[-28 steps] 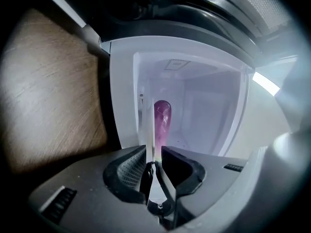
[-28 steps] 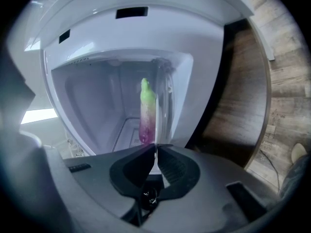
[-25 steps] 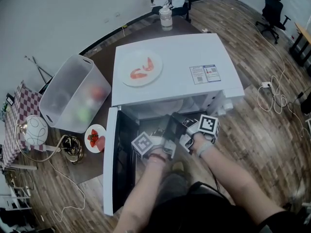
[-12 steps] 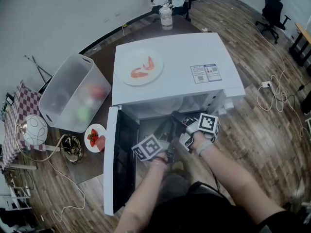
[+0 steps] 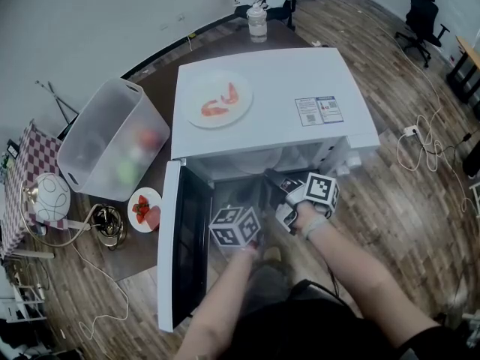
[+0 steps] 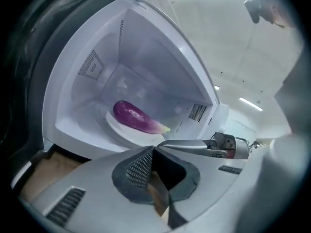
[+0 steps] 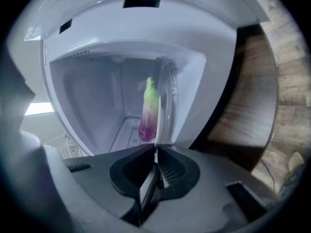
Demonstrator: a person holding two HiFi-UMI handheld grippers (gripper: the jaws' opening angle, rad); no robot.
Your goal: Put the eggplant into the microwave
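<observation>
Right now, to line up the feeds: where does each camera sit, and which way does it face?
Left gripper view: rides the left gripper, faces into the open microwave at the eggplant on the turntable plate; its shut jaws show.
Right gripper view: rides the right gripper, faces the same cavity, rolled sideways; its shut jaws show.
Head view: on the head, looks steeply down at the microwave's top; both grippers and forearms show.
Shared: both gripper views see the eggplant.

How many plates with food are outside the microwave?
2. One large plate lies on top of the microwave; a small plate sits left of its open door. The bin could hide more.
</observation>
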